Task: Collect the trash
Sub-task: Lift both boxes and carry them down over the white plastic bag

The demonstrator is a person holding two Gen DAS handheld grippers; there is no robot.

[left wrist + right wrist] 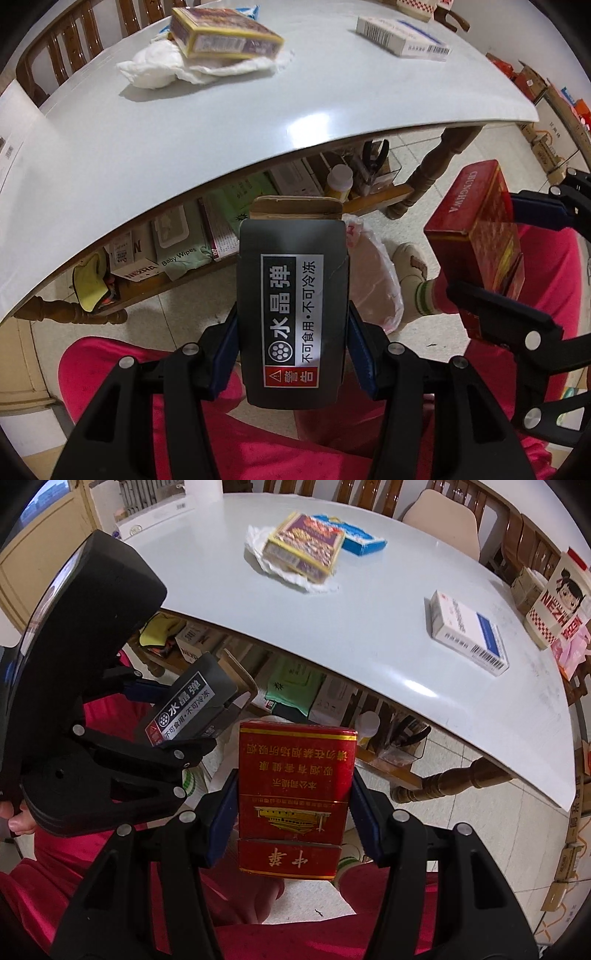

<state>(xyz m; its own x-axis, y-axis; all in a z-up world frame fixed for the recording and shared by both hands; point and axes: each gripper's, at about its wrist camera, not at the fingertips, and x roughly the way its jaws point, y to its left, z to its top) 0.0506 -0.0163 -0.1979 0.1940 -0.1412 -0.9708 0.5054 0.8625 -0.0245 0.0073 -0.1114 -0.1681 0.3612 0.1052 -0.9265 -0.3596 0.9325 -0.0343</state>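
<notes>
Left wrist view: blue-padded fingers point(354, 350) of the left gripper point(291, 354) clamp a dark grey carton point(291, 314) by its sides, its brown end flap open; beside it the right gripper point(517, 258) holds a red cigarette pack point(480, 236). Right wrist view: the right gripper's point(293, 812) fingers point(221, 819) press both sides of that red cigarette pack point(295, 797), the grey carton point(192, 709) just to its left. Both boxes hang off the desk's point(184, 147) near edge, above a person's pink-clad lap point(258, 443) and a thin plastic bag point(373, 273) on the floor. On the desk remain a yellow box point(225, 35) resting on crumpled tissue point(159, 66), a blue packet point(354, 539) and a white box point(402, 35)
</notes>
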